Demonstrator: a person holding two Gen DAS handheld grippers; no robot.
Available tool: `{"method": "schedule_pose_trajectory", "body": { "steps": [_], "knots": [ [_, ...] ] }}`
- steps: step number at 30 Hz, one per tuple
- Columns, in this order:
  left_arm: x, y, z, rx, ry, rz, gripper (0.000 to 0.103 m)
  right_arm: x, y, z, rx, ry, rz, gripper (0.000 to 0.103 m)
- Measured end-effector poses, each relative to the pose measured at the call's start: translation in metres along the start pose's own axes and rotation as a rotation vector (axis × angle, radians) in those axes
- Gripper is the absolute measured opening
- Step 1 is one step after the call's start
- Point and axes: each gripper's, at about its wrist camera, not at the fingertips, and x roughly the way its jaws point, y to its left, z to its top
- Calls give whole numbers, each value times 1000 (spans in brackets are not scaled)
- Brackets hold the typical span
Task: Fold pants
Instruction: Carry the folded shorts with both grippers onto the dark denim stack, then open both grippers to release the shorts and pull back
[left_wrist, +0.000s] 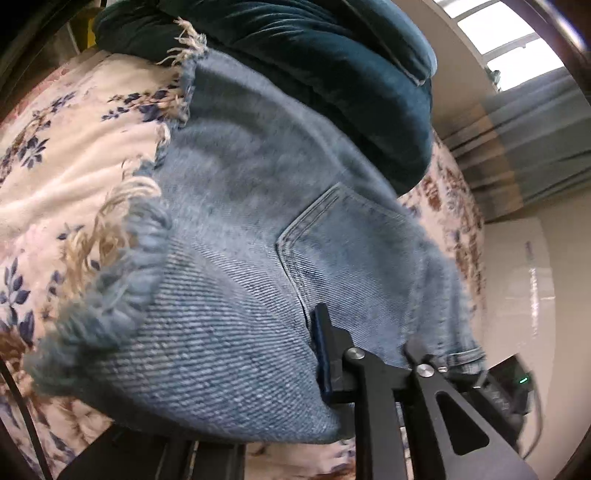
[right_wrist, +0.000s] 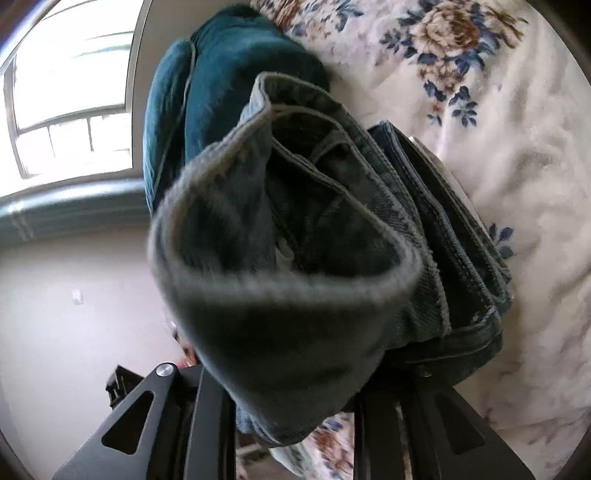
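Observation:
The pants are light blue jeans (left_wrist: 240, 258) with frayed leg hems (left_wrist: 122, 266) and a back pocket (left_wrist: 332, 236), folded over and held above the flowered bedspread (left_wrist: 66, 155). My left gripper (left_wrist: 321, 369) is shut on the folded denim near the pocket; one finger (left_wrist: 332, 354) shows, the other is hidden under the cloth. In the right wrist view the bunched waistband and folded layers (right_wrist: 295, 240) fill the middle. My right gripper (right_wrist: 295, 373) is shut on this bundle, its fingertips hidden by the denim.
A dark teal velvet cushion (left_wrist: 332, 74) lies on the bed right behind the jeans; it also shows in the right wrist view (right_wrist: 221, 74). A window (right_wrist: 66, 92), blue curtain (left_wrist: 524, 147) and pale floor (right_wrist: 74, 295) lie beyond the bed edge.

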Motion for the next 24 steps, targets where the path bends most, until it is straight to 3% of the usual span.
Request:
{"method": "schedule_pose_trajectory", "body": {
  "steps": [3,4,5,6,8,9,10,12,14,16,18,24],
  "knots": [
    [-4,4,-6,15,11,68,28,-9,0,-7,-31,43,-81,51],
    [-7,4,-7,23,8,83,30,-12,-3,-9,-39,44,-97,53],
    [-13,3,-9,40,4,118,30,-20,-2,-13,-65,44,-126,54],
    [-18,2,-11,57,-4,175,34,-26,1,-18,-86,39,-160,63],
    [-27,-5,-18,114,-15,260,44,-38,6,-28,-140,28,-223,72],
    [-30,-7,-21,138,-19,299,53,-44,7,-33,-172,24,-291,87],
    [-31,-9,-22,162,-20,329,65,-51,12,-39,-211,11,-347,90],
    [-34,-11,-25,206,-12,392,78,-63,25,-49,-302,-18,-459,91],
    [-46,-16,-29,243,-37,429,79,-70,43,-59,-420,-45,-591,93],
    [-62,-20,-34,284,-65,443,88,-77,67,-68,-560,-90,-729,95],
    [-81,-29,-41,315,-90,442,88,-88,85,-80,-648,-122,-783,97],
    [-137,-53,-66,385,-135,446,89,-136,131,-108,-718,-212,-828,98]
  ]
}}
